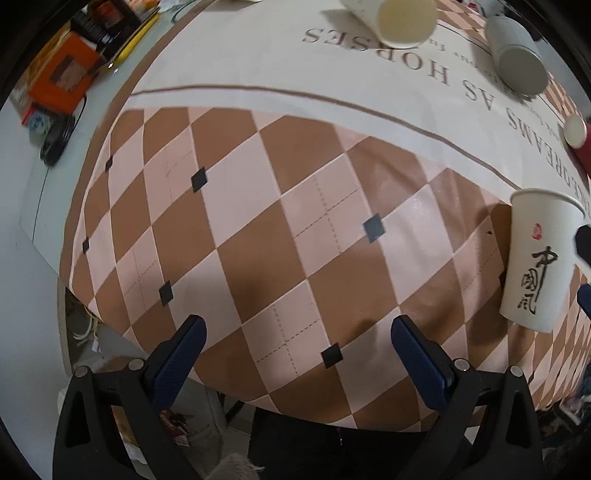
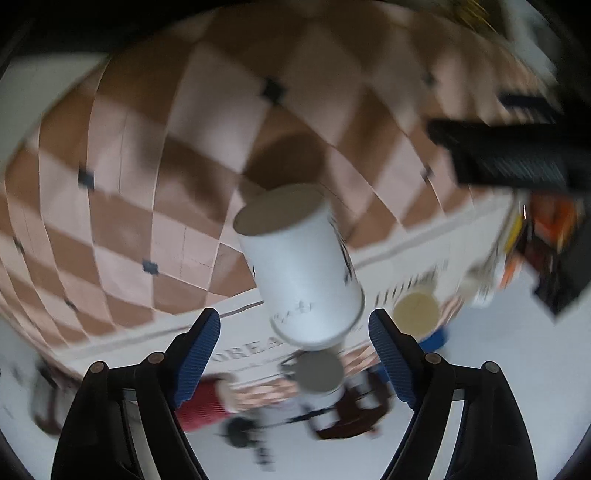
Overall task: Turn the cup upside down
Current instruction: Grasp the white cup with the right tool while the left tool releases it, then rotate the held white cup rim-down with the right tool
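A white paper cup with black Chinese script (image 1: 537,260) shows at the right edge of the left wrist view, over the checkered tablecloth (image 1: 258,229). In the blurred right wrist view the same cup (image 2: 301,266) hangs between and ahead of the fingers, its flat base toward the cloth and its wide rim toward the camera. My right gripper (image 2: 293,325) has its jaws spread wide, and neither pad touches the cup. My left gripper (image 1: 297,332) is open and empty above the cloth near the table's front edge.
Other cups lie or stand on the cream band of the cloth: a white one on its side (image 1: 395,18), a grey-white one (image 1: 517,55), a red one (image 1: 580,142). Orange boxes and cables (image 1: 62,81) clutter the far left. The table edge runs just below the left gripper.
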